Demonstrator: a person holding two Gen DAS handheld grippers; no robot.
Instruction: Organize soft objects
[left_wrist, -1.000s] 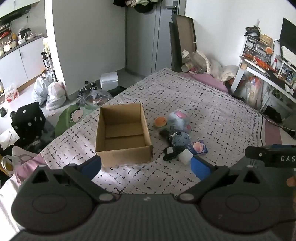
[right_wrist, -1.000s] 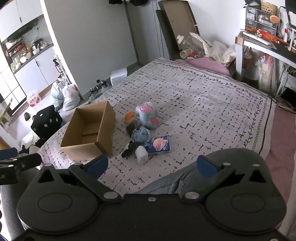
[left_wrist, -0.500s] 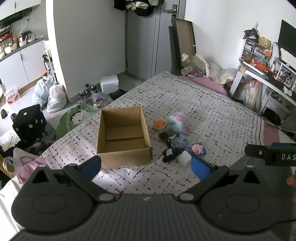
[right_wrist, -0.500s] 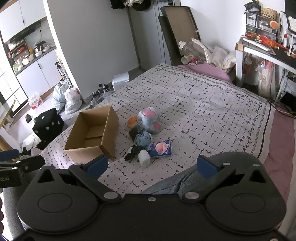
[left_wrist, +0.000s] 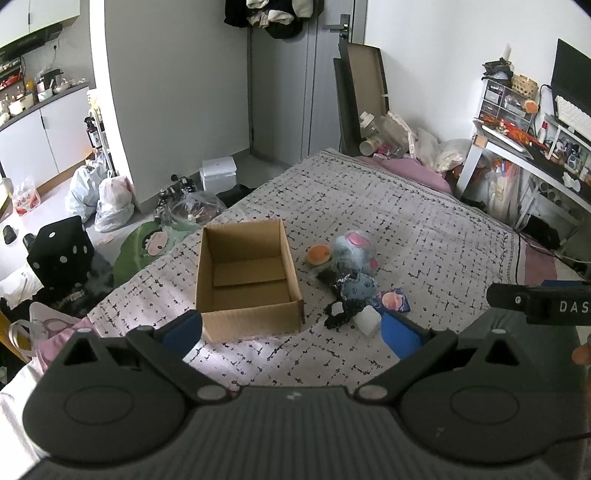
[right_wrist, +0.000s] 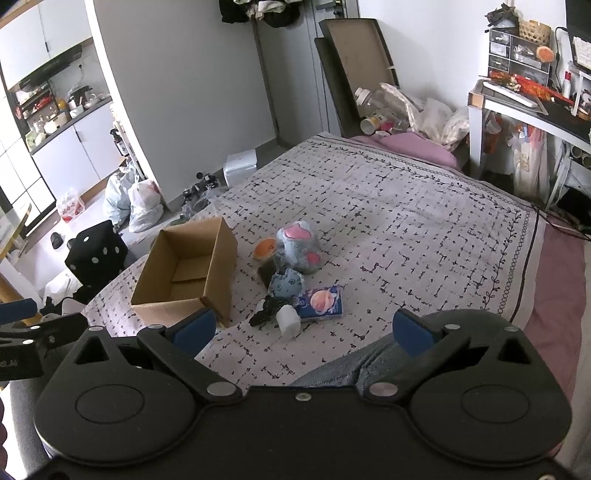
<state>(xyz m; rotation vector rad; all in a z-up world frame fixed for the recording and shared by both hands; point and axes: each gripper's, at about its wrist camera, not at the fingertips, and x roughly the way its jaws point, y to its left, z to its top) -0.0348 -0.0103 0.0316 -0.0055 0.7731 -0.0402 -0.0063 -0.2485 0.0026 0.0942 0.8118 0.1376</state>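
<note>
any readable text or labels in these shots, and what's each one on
"DAS": white letters on the right gripper body at the left wrist view's right edge, cut off by the frame.
Blue packet on the bed: print too small to read.
Left gripper body, at the right wrist view's left edge: white marking, partial and illegible.
Cardboard box: no print visible.

Soft daylight, sharp focus (edges fisheye-bent).

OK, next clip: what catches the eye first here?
An open cardboard box, nothing visible inside, sits on the patterned bedspread. Just right of it lies a cluster of soft toys, led by a grey-blue plush with pink patches. Both tools, left and right, hang open above the near edge.
</note>
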